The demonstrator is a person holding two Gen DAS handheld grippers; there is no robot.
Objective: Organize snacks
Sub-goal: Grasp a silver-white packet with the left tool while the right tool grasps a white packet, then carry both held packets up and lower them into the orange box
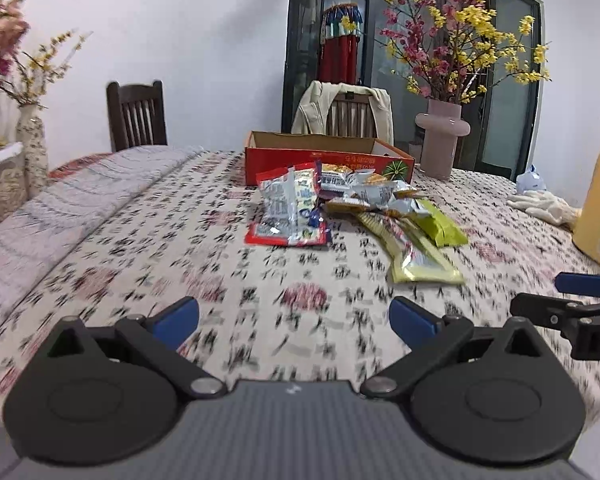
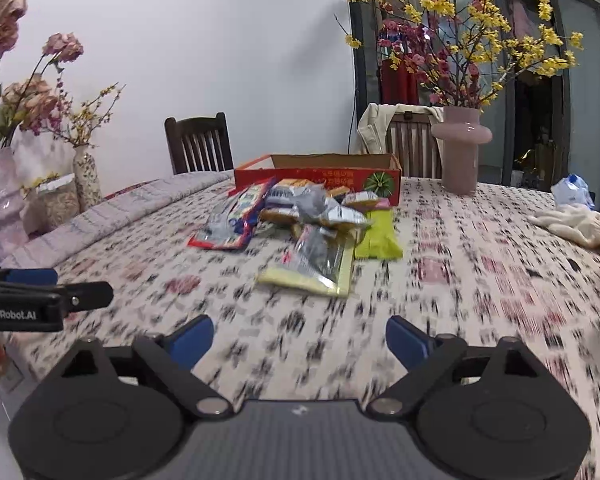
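A: Left tool (image 1: 294,318) is seen at the bottom of its own view, blue pads spread wide, nothing held between them. Right tool (image 2: 300,338) likewise, wide apart and empty, low in its frame.

B: Anything touched?

A: No. Only patterned surface (image 2: 480,280) is seen under both. Each tool is also caught at the other view's edge, lower right and lower left.

B: Snacks?

A: A pile of snack packets (image 1: 352,208) is found at frame centre, well apart from both tools. A red-edged packet (image 1: 288,216) lies on its left, a yellow packet (image 1: 420,258) nearest the camera, a green packet (image 1: 440,222) to the right.

B: Container?

A: A red cardboard box (image 1: 328,156), open-topped, is placed just behind the pile, touching it. A pink vase (image 1: 442,140) is seen right of the box, white gloves (image 2: 576,220) at far right.
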